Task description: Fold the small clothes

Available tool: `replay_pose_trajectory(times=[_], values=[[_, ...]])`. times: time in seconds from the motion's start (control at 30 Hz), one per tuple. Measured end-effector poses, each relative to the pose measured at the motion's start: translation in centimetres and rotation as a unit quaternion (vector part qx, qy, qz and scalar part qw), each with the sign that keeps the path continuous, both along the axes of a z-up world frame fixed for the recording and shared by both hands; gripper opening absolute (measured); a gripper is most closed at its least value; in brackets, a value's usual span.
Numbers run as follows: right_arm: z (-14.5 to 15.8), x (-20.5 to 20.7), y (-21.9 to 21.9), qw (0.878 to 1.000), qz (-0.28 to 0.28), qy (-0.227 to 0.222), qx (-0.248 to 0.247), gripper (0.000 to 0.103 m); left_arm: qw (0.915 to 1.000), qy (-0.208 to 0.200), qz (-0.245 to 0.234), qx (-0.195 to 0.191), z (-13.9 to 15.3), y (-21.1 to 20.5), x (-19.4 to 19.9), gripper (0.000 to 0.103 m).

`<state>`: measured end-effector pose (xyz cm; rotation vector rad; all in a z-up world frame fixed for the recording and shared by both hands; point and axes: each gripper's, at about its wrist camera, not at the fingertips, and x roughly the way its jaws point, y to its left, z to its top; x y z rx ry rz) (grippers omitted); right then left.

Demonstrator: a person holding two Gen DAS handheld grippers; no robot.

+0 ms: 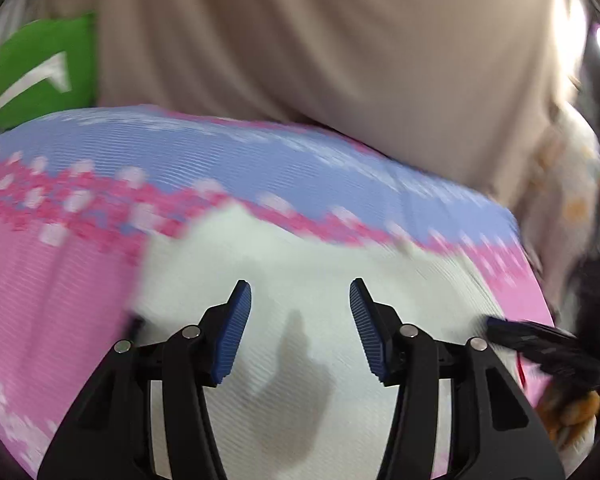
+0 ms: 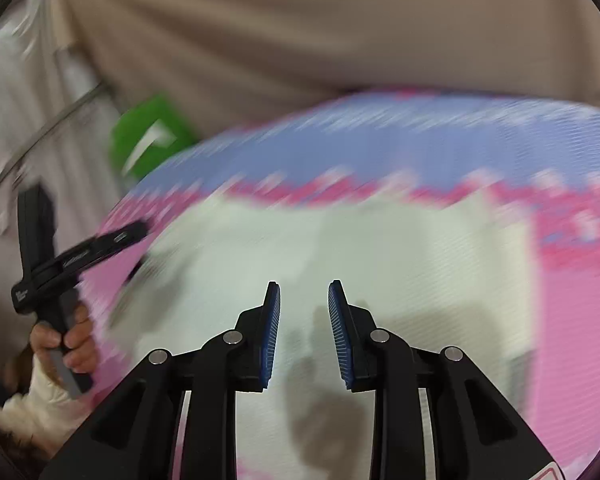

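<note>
A white garment [image 1: 300, 248] lies spread flat on a pink and blue patterned mat [image 1: 60, 280]. My left gripper [image 1: 300, 292] hovers over the cloth, open, with nothing between its blue pads [image 1: 236, 332]. In the right wrist view the same white garment [image 2: 380, 248] fills the middle, blurred. My right gripper [image 2: 304, 292] stands over it with a narrower gap, open, and nothing between its fingers. Both grippers throw shadows on the cloth. A hand [image 2: 68, 344] holds the left gripper's handle at the garment's left edge.
A large beige fabric surface [image 1: 300, 40] rises behind the mat. A green object with a white mark [image 1: 40, 72] sits at the mat's far left corner, also in the right wrist view [image 2: 152, 136]. The mat [image 2: 572, 340] extends past the garment on the right.
</note>
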<state>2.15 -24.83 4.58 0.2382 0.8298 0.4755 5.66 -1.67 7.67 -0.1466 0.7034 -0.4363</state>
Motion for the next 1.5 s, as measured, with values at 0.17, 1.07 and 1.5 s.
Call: replay_pose_trajectory(times=[0.17,1.07,1.5], values=[[-4.4,-2.0,4.9,0.997,0.044,0.005,-0.065,0.017,0.9963,0.025,-0.039,0.072,-3.9,-4.5,-3.7,0.048],[-3.8,5.7,-2.9,0.997,-0.060,0.015,-0.040,0.000,0.9950,0.068,0.026,0.068,-4.9,-1.4,4.0,0.031],[-0.3,-0.6,-15.5,0.972,-0.233,-0.036,0.004,0.027,0.9929,0.029,0.059,0.100,-5.5,2.1,2.3,0.022]])
